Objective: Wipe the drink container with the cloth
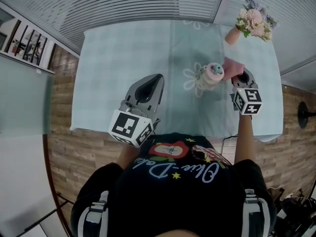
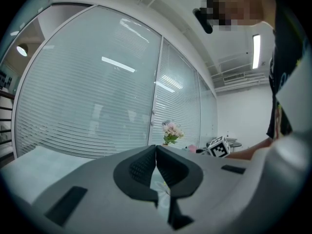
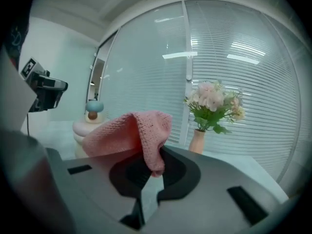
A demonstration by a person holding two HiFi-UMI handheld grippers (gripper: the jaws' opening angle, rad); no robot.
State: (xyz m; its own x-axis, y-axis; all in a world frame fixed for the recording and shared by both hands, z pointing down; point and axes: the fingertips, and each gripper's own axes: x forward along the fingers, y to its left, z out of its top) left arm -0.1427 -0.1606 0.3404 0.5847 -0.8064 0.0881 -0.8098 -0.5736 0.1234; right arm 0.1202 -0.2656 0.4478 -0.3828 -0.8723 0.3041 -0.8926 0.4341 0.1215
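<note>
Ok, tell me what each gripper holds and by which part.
The right gripper pinches the pink cloth by one bunched end; the left gripper holds nothing, jaws together.

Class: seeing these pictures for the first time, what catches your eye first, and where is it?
A pink cloth, pinched in the right claw, sits beside the drink container on the table. A vase of flowers stands at its far right corner. The left claw is shut, empty.
</note>
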